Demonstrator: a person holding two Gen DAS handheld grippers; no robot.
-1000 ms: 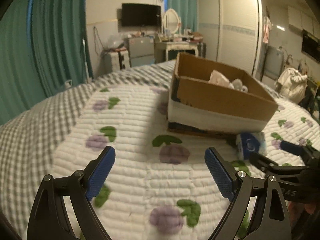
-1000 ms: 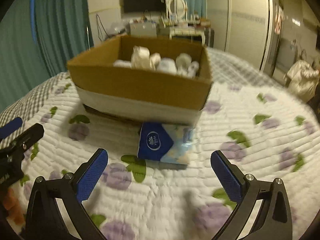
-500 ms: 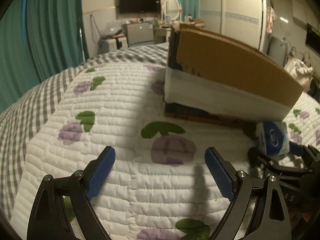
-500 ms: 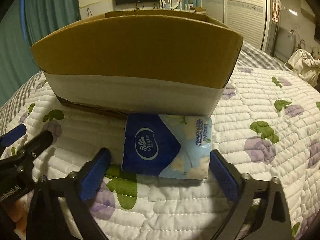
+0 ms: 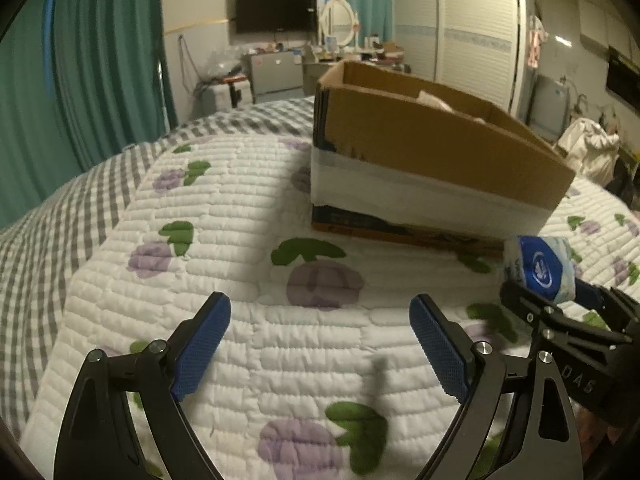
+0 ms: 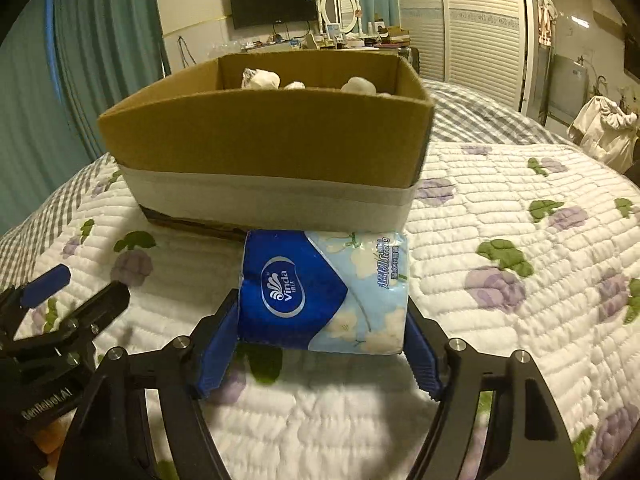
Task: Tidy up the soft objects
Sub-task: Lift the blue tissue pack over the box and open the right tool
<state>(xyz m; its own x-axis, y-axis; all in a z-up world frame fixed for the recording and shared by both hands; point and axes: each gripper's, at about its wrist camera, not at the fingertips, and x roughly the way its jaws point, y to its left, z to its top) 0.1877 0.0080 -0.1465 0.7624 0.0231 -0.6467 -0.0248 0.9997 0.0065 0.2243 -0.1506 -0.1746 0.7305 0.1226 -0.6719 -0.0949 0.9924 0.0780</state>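
Observation:
A blue and pale-blue tissue pack [image 6: 324, 292] is held between the pads of my right gripper [image 6: 320, 344], lifted a little above the quilt in front of the cardboard box [image 6: 264, 140]. The pack also shows in the left wrist view [image 5: 540, 270], at the far right, with the right gripper [image 5: 560, 308] under it. The box [image 5: 432, 160] holds several white soft items [image 6: 260, 78]. My left gripper [image 5: 320, 344] is open and empty, low over the quilt to the left of the box.
The bed is covered by a white quilt [image 5: 240, 200] with purple flowers and green leaves, over a grey checked sheet [image 5: 48, 216]. Teal curtains [image 5: 80, 60] hang at the left. A TV, dresser and wardrobe stand at the far wall.
My right gripper went down to the tissue pack, shut on it and raised it slightly. My left gripper dipped toward the quilt and then rose a little, staying open.

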